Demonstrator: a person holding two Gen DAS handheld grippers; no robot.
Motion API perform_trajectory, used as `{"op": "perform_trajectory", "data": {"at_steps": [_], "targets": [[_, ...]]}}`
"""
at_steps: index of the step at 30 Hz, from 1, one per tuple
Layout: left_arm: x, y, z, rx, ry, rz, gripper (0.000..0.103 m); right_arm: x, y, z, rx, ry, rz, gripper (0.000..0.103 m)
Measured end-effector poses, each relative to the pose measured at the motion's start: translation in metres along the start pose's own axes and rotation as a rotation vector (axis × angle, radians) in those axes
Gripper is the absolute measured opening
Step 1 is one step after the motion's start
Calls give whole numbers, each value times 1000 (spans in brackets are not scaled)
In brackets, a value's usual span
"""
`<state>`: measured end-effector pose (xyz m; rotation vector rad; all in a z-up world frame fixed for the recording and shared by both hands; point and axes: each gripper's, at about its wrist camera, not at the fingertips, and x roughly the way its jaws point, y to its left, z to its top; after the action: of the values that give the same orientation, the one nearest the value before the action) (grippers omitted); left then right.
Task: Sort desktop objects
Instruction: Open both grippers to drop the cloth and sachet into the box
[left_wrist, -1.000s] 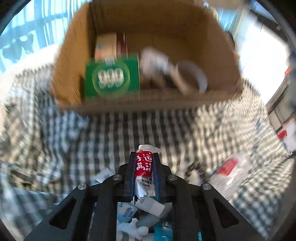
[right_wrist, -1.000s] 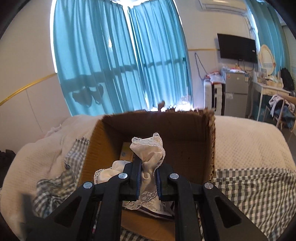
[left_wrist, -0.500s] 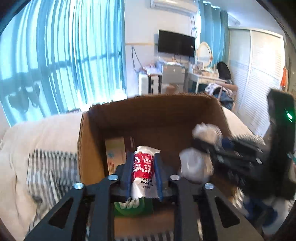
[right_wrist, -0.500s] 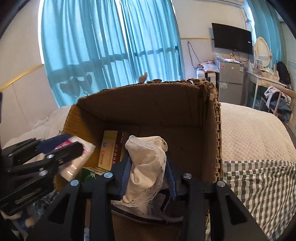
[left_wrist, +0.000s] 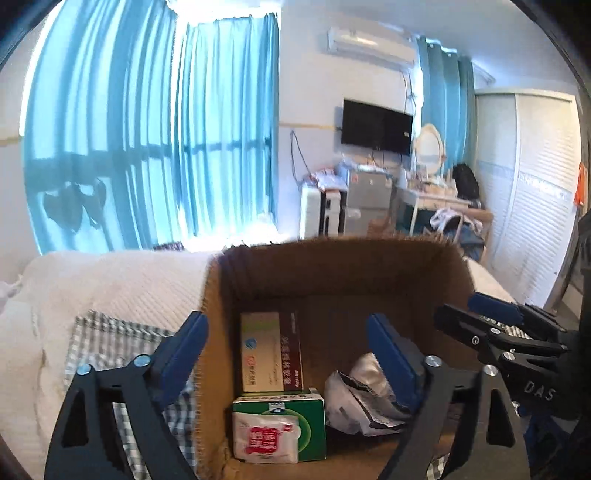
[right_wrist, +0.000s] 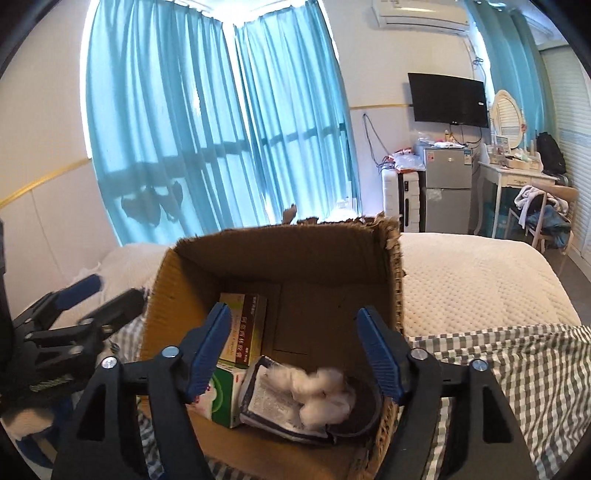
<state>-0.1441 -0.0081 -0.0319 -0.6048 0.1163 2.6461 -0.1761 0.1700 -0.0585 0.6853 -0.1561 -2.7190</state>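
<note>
Bedroom bed carries a cardboard box (left_wrist: 218, 354). At its six o'clock edge a light, crinkly sachet (left_wrist: 265, 437) lies on a green carton (left_wrist: 312, 413); pinch its rim. Left gripper (left_wrist: 286, 347) and right gripper (right_wrist: 295, 350) jaws are opening, empty; soft cloth (right_wrist: 325, 391) lies below.

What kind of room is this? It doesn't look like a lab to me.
Most likely a bedroom in someone's home. A bed with a cream quilt fills the foreground, a dressing table with an oval mirror stands by the far wall, and a television hangs above a small fridge.
</note>
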Motion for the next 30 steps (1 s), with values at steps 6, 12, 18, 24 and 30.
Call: {"op": "perform_trajectory", "data": {"at_steps": [6,12,18,24,30], "targets": [[-51,9,5,-16,-68,60,103,-48,10,-1,10,-48,-2,92],[-86,13,-5,-10,-89,96,103,-90,17,-11,-10,-83,-25,102],[-103,14,-37,-24,-28,84,103,-114,13,-33,-49,-53,-51,103],[-93,7,-77,68,106,54,103,-116,-16,-91,-60,68,-108,103],[-71,14,-109,-33,296,13,103,-104,-38,-148,-3,237,-127,103]]}}
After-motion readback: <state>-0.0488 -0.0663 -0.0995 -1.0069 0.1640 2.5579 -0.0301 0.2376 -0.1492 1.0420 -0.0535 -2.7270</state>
